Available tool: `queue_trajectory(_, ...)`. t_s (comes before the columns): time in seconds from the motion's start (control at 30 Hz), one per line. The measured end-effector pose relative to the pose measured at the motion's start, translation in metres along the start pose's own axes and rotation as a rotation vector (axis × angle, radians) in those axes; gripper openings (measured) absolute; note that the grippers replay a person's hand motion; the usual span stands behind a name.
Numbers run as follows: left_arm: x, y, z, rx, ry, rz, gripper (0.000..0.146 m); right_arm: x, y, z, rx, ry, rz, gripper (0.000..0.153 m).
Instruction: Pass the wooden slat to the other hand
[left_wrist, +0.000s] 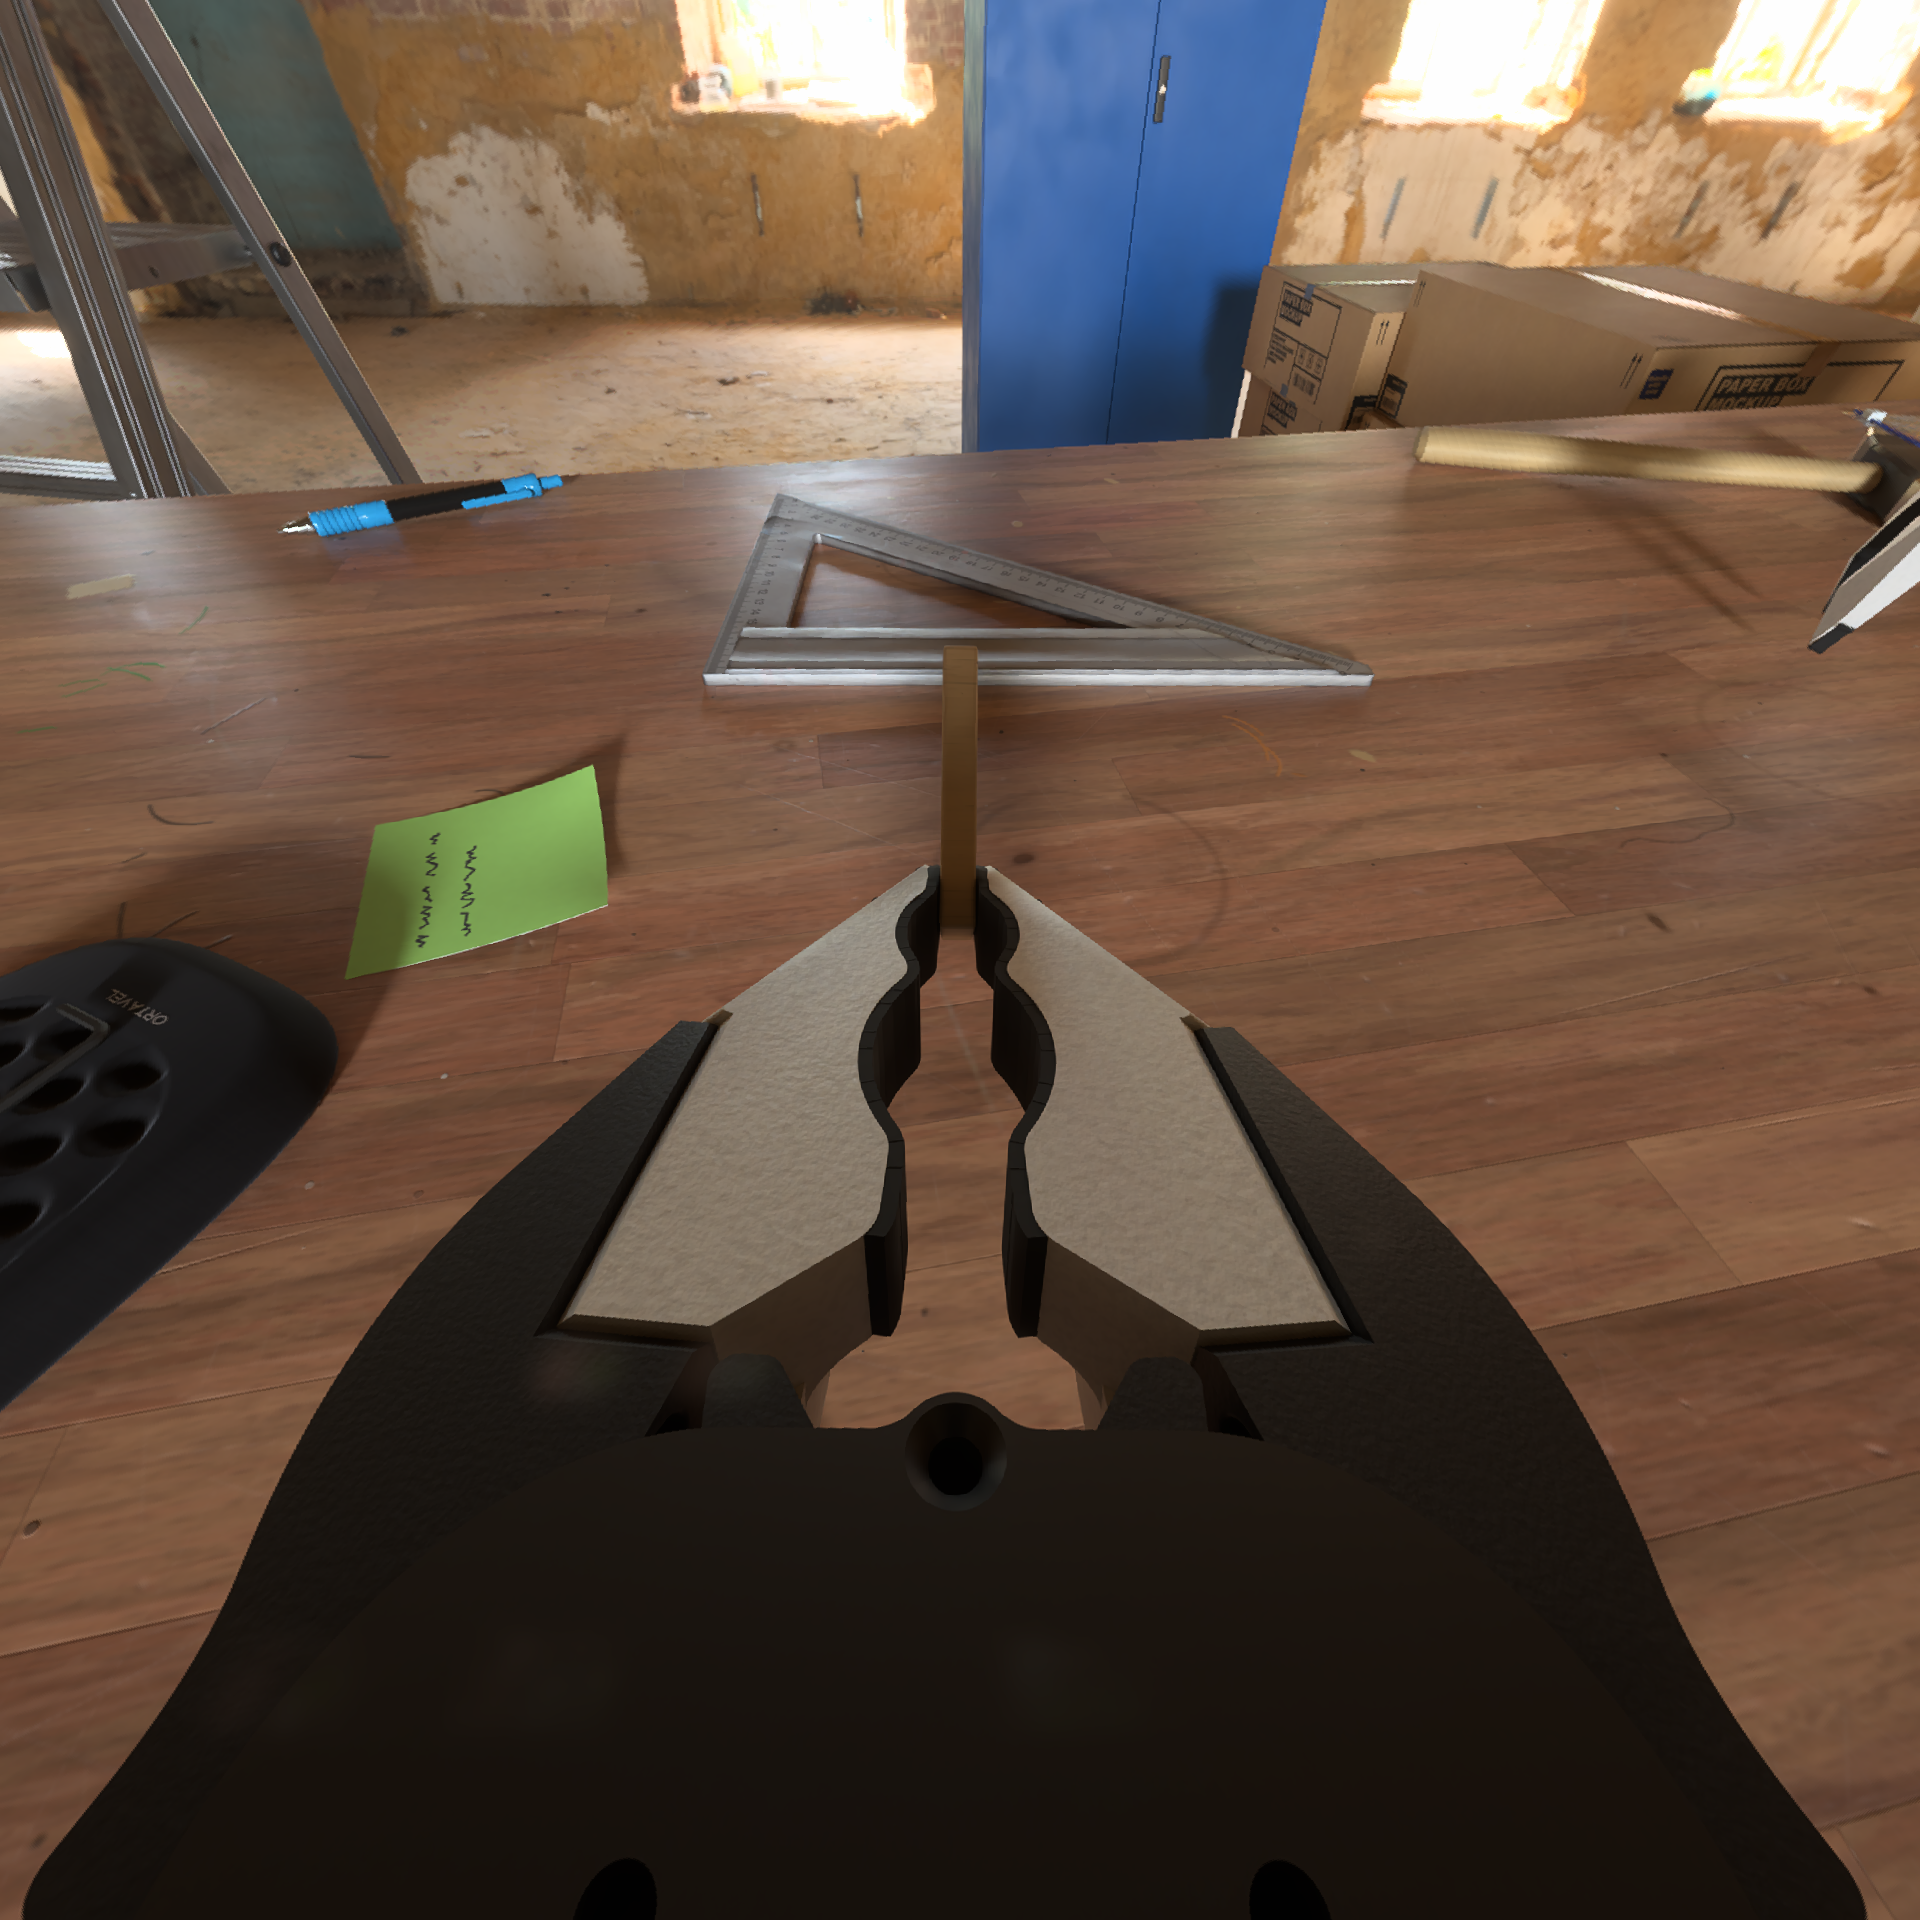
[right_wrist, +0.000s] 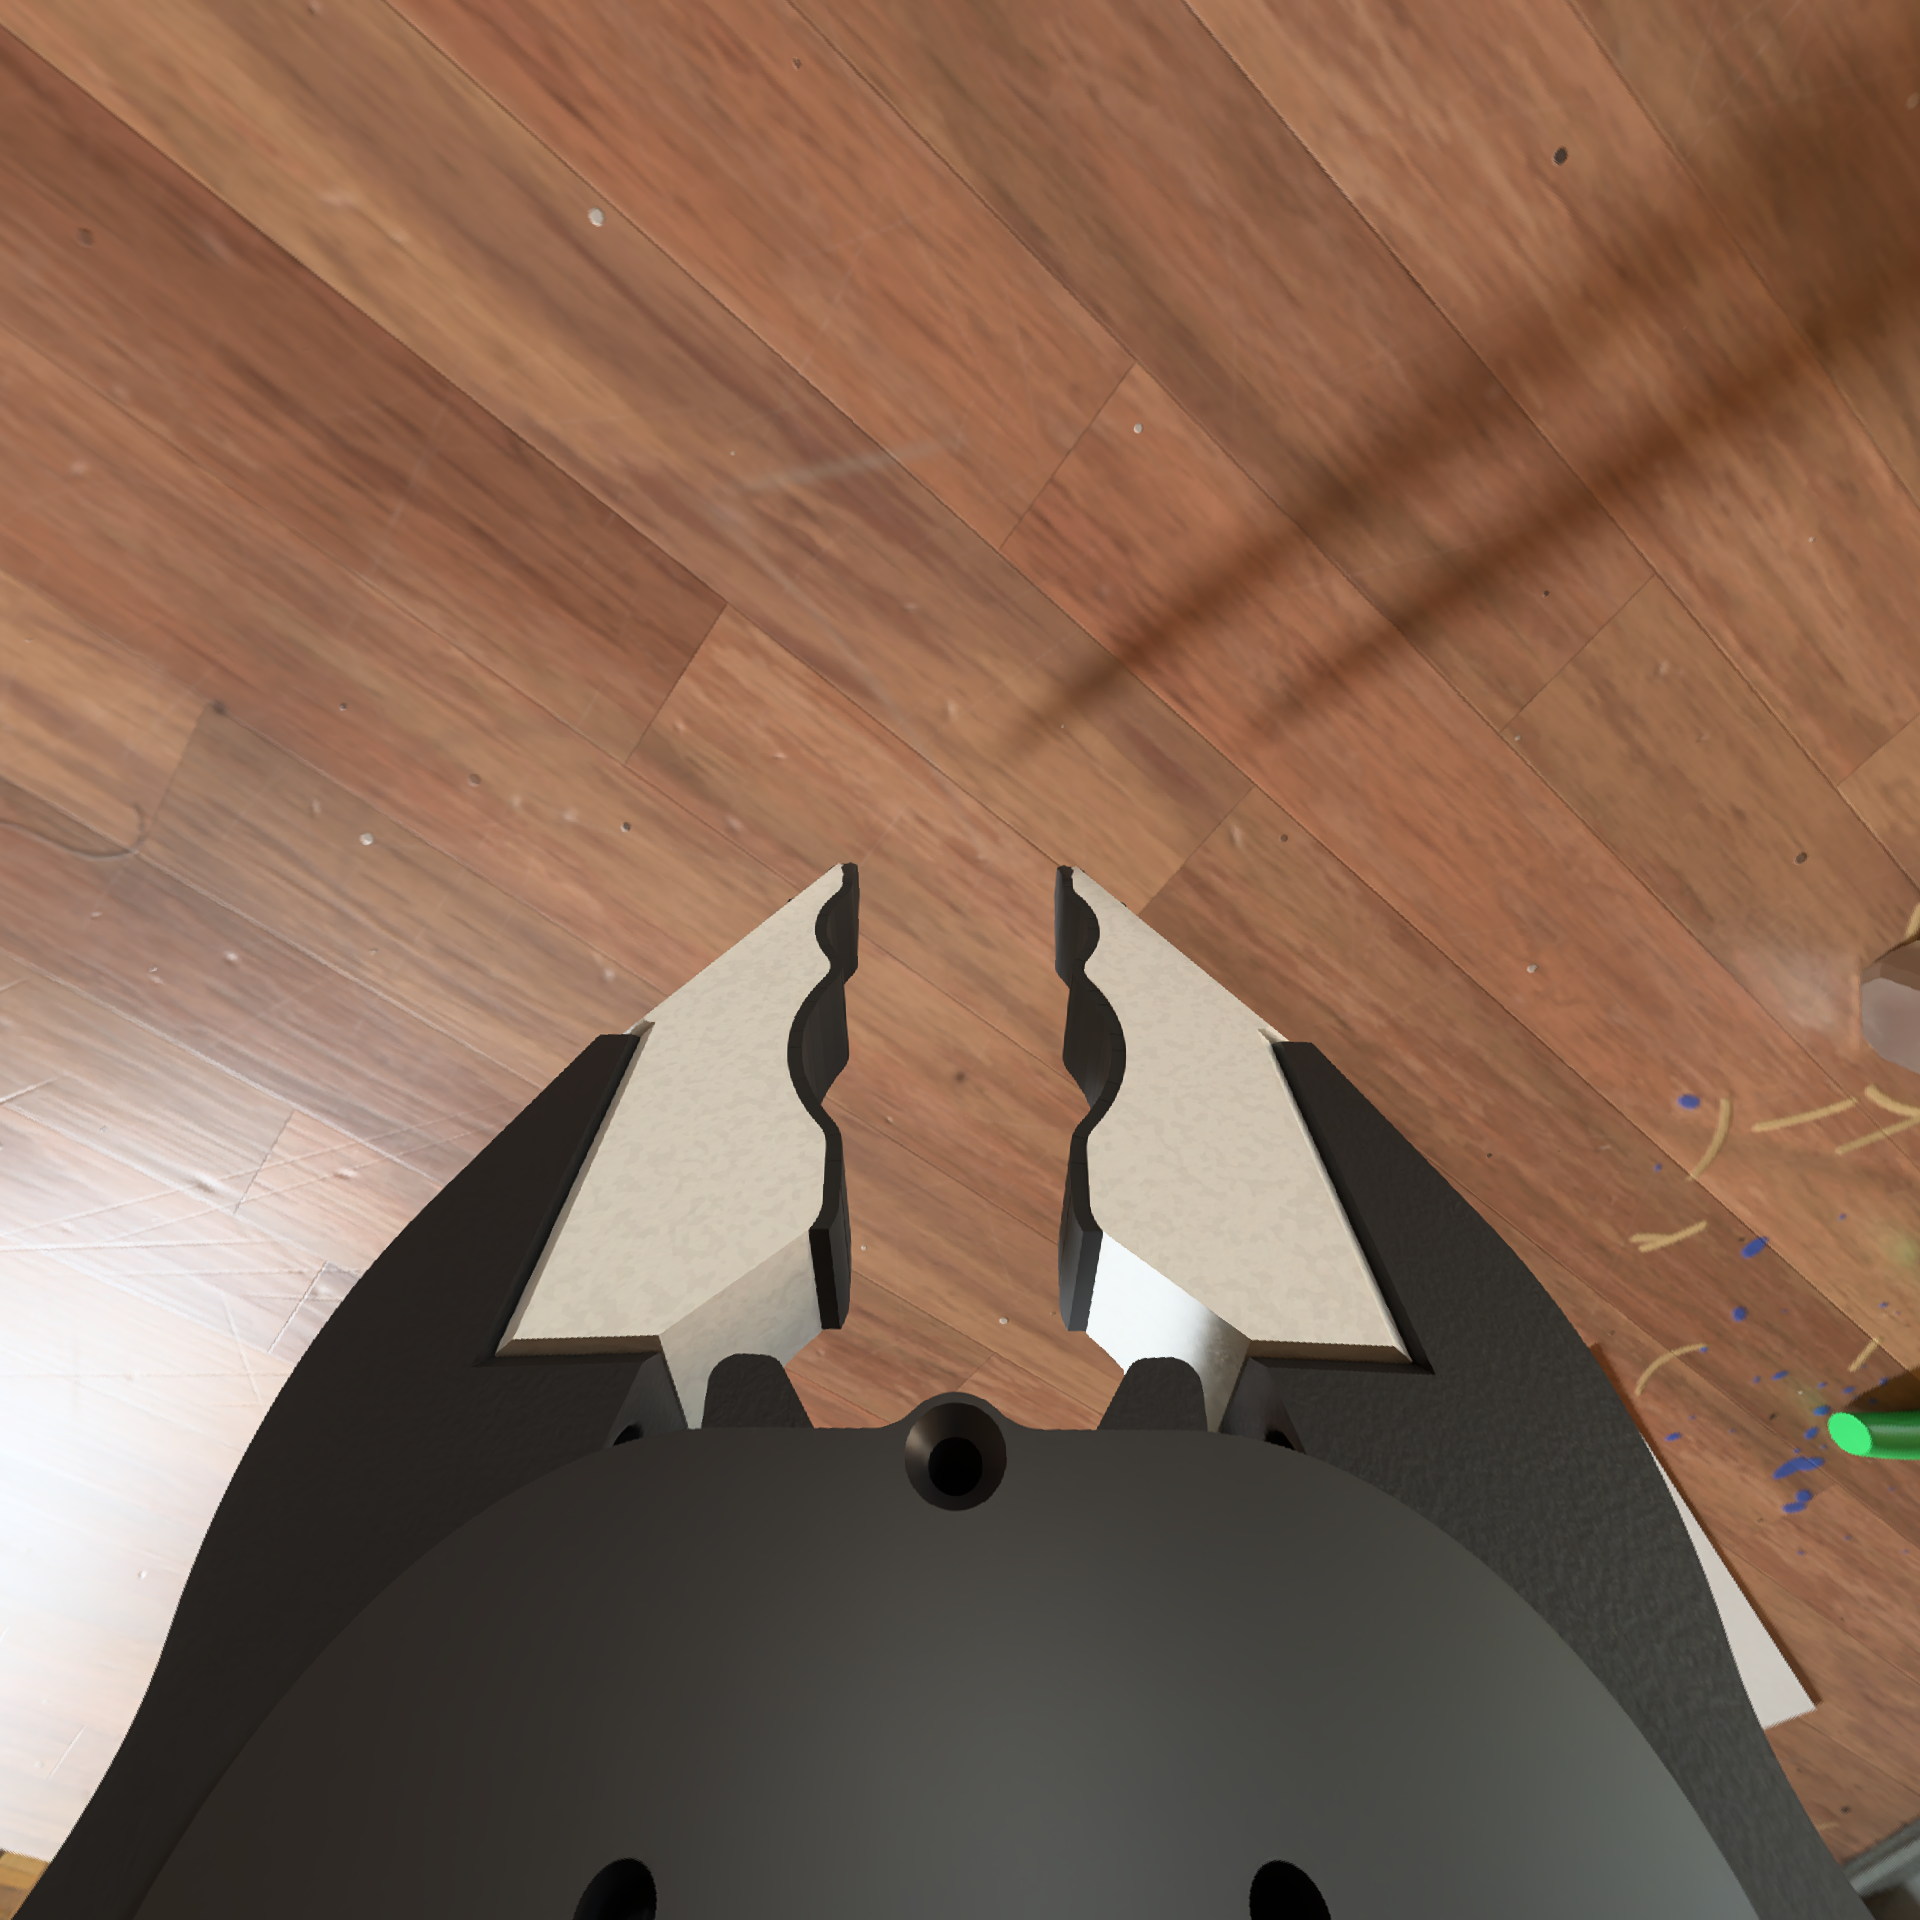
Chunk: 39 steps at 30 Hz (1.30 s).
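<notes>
Left gripper (left_wrist: 958, 896): clenched on one wooden slat (left_wrist: 958, 774), pinched edge-on at the fingertips (left_wrist: 914, 914). Slat thin, tan, jutting straight forward from the tips, held above the wooden table (left_wrist: 1351, 935), far end overlapping the near edge of what lies beyond.

Ahead of the left gripper, past the slat's far end: one metal triangular square (left_wrist: 997, 613), flat on the table. Ahead and left: one green sticky note (left_wrist: 483, 873) with scribbles, one corner slightly lifted. Farther ahead-left, near the table's far edge: one blue-and-black pen (left_wrist: 426, 506). Close on the left, partly cut off: one black perforated object (left_wrist: 114, 1101). Far ahead-right: one hammer (left_wrist: 1662, 468) with pale wooden handle, head cut by the frame edge. At the right edge, tips only: the other gripper, well apart from the slat.

Beyond the table: one blue cabinet (left_wrist: 1132, 218), cardboard boxes (left_wrist: 1558, 348) stacked, at least two, one metal ladder (left_wrist: 125, 270).

Right gripper (right_wrist: 956, 883): released, two fingers spread, nothing between them, pointed down at bare tabletop (right_wrist: 727, 468). To its right, at the frame edge: one green marker end (right_wrist: 1870, 1434), scattered wood shavings and blue flecks, one white sheet corner (right_wrist: 1745, 1642). Slat nowhere visible from the right wrist.
</notes>
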<state>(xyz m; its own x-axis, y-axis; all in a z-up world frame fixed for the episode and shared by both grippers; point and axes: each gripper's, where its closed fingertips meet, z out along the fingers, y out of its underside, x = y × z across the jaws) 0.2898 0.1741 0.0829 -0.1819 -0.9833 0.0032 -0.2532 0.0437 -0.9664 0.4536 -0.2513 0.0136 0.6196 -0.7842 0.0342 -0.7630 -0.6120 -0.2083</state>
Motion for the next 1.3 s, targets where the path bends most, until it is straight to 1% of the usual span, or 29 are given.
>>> queue_trajectory(0.07, 0.000, 0.000, 0.000, -0.004, 0.004, -0.003, 0.005, 0.001, 0.000, -0.008, 0.032, -0.006, 0.004, 0.039)
queue_trajectory(0.13, 0.000, 0.000, 0.000, -0.004, 0.007, -0.007, 0.005, 0.003, -0.004, -0.029, 0.114, 0.023, 0.023, 0.041)
queue_trajectory(0.2, 0.000, 0.000, 0.000, -0.004, 0.006, -0.007, 0.005, 0.003, -0.012, -0.065, 0.248, 0.088, 0.036, 0.044)
queue_trajectory(0.23, 0.000, 0.000, 0.000, -0.002, 0.004, -0.007, 0.005, -0.002, -0.018, -0.089, 0.346, 0.144, 0.026, 0.044)
queue_trajectory(0.3, -0.001, 0.000, 0.000, 0.000, -0.001, -0.006, 0.005, -0.030, -0.035, -0.143, 0.616, 0.230, -0.006, 0.045)
queue_trajectory(0.33, -0.001, -0.001, 0.000, 0.003, -0.005, -0.006, 0.005, -0.056, -0.044, -0.167, 0.771, 0.228, -0.029, 0.046)
queue_trajectory(0.37, -0.002, -0.001, -0.001, 0.008, -0.011, -0.006, 0.005, -0.087, -0.051, -0.185, 0.903, 0.195, -0.053, 0.046)
queue_trajectory(0.4, -0.003, -0.002, -0.001, 0.017, -0.019, -0.007, 0.005, -0.121, -0.058, -0.196, 1.023, 0.148, -0.076, 0.046)
queue_trajectory(0.43, -0.004, -0.004, -0.002, 0.031, -0.028, -0.006, 0.005, -0.157, -0.064, -0.198, 1.111, 0.083, -0.105, 0.046)
queue_trajectory(0.47, -0.005, -0.004, -0.003, 0.039, -0.032, -0.005, 0.005, -0.190, -0.069, -0.193, 1.158, 0.024, -0.127, 0.046)
queue_trajectory(0.53, -0.005, -0.004, -0.003, 0.036, -0.031, -0.005, 0.005, -0.248, -0.078, -0.170, 1.226, -0.069, -0.151, 0.049)
queue_trajectory(0.63, -0.006, -0.004, -0.003, 0.035, -0.026, -0.020, 0.005, -0.304, -0.088, -0.129, 1.252, -0.135, -0.150, 0.053)
queue_trajectory(0.7, -0.007, -0.005, -0.003, 0.034, -0.024, -0.035, 0.005, -0.324, -0.090, -0.110, 1.291, -0.139, -0.141, 0.055)
queue_trajectory(0.8, -0.007, -0.004, -0.003, 0.032, -0.018, -0.039, 0.005, -0.342, -0.087, -0.089, 1.254, -0.228, -0.133, 0.056)
queue_trajectory(0.87, -0.005, -0.004, -0.002, 0.028, -0.014, -0.027, 0.005, -0.344, -0.086, -0.083, 1.221, -0.274, -0.112, 0.056)
queue_trajectory(0.97, -0.002, -0.003, -0.001, 0.021, 0.002, -0.014, 0.005, -0.345, -0.084, -0.083, 1.213, -0.315, -0.108, 0.056)
queue_trajectory(1.0, 0.002, -0.002, -0.001, 0.014, 0.030, -0.011, 0.005, -0.348, -0.084, -0.084, 1.210, -0.333, -0.130, 0.054)
queue_trajectory(1.03, 0.008, -0.002, 0.000, 0.005, 0.086, -0.004, 0.005, -0.352, -0.083, -0.087, 1.212, -0.361, -0.172, 0.050)
queue_trajectory(1.07, 0.018, -0.001, 0.001, -0.007, 0.176, 0.008, 0.005, -0.356, -0.083, -0.092, 1.225, -0.390, -0.220, 0.048)
queue_trajectory(1.13, 0.042, 0.000, -0.002, -0.045, 0.413, 0.027, 0.005, -0.367, -0.081, -0.106, 1.232, -0.513, -0.330, 0.043)
queue_trajectory(1.2, 0.063, -0.005, -0.012, -0.067, 0.649, 0.005, 0.005, -0.372, -0.083, -0.119, 1.220, -0.622, -0.388, 0.037)
queue_trajectory(1.23, 0.070, -0.011, -0.018, -0.065, 0.758, -0.015, 0.005, -0.375, -0.083, -0.124, 1.194, -0.685, -0.427, 0.036)
queue_trajectory(1.3, 0.082, -0.023, -0.031, -0.064, 0.932, -0.041, 0.005, -0.379, -0.082, -0.131, 1.147, -0.784, -0.485, 0.037)
